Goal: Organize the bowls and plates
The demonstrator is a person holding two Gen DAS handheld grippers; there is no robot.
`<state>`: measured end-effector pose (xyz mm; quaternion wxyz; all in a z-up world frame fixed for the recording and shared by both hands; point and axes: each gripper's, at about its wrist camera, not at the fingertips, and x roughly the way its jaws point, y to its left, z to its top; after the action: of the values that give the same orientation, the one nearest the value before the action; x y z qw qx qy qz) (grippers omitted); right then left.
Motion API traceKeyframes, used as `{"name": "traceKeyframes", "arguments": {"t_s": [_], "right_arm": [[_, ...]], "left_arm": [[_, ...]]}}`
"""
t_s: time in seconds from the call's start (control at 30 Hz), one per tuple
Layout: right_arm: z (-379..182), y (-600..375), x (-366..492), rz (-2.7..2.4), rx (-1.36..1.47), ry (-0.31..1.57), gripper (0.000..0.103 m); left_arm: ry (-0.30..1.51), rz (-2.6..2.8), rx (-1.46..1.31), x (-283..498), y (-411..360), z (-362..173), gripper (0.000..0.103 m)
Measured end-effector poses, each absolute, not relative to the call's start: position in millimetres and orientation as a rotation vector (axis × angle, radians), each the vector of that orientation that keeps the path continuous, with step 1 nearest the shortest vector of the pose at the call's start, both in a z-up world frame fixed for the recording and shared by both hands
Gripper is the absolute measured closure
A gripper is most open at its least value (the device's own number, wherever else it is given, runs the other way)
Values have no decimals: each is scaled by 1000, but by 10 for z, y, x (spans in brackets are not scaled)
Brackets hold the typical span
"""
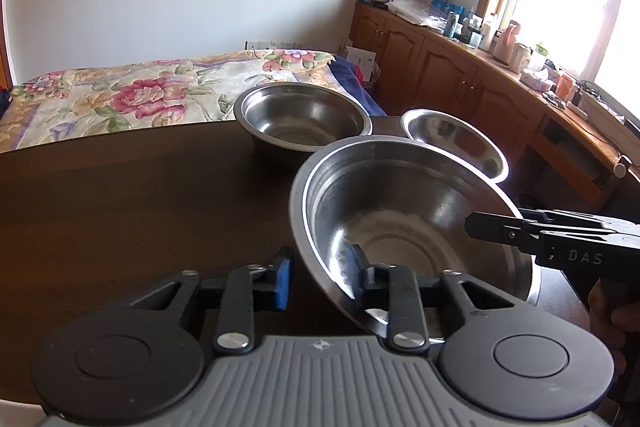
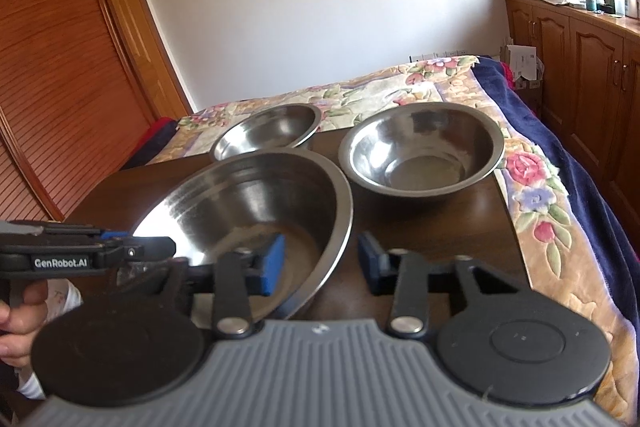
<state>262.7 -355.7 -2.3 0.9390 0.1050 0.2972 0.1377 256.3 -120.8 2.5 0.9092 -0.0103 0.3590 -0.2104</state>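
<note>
Three steel bowls are seen on the dark brown surface (image 1: 120, 195) in the left wrist view. The large bowl (image 1: 400, 211) fills the lower right of the frame and appears tilted. Its near rim is straddled by the left tongs (image 1: 320, 277), spread apart: one blue pad (image 1: 283, 279) lies outside the rim, the other inside. A medium bowl (image 1: 304, 119) stands at frame centre, a small bowl (image 1: 460, 139) to its right, partly hidden behind the large bowl. The right tongs (image 1: 480, 225) enter from the right edge, their tip over the large bowl's far rim; whether the rim is pinched cannot be told.

Right wrist view: the large bowl (image 2: 256, 211) occupies the centre-left. Its right rim is bracketed by the right tongs (image 2: 320, 263), parted, one pad inside and one outside. The left tongs (image 2: 156, 247) are seen at the bowl's left rim. Two further bowls stand above: one at upper centre (image 2: 272, 129), one at right (image 2: 420, 151). A floral bed (image 2: 532, 187) lies beyond the surface (image 2: 440, 227).
</note>
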Motion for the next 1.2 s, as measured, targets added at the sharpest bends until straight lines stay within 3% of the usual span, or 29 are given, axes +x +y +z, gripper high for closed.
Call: {"name": "traceKeyframes", "arguments": {"t_s": [0.03, 0.3, 1.2], "right_arm": [[-25, -3553, 2623, 287, 217, 610, 76], [17, -3514, 2537, 288, 226, 603, 78], [305, -3244, 2190, 309, 177, 544, 79]], "left_arm": [[742, -435, -21, 2557, -1208, 25, 79], [745, -441, -57, 2470, -1133, 72, 80], [649, -461, -77, 1974, -795, 343, 79]]}}
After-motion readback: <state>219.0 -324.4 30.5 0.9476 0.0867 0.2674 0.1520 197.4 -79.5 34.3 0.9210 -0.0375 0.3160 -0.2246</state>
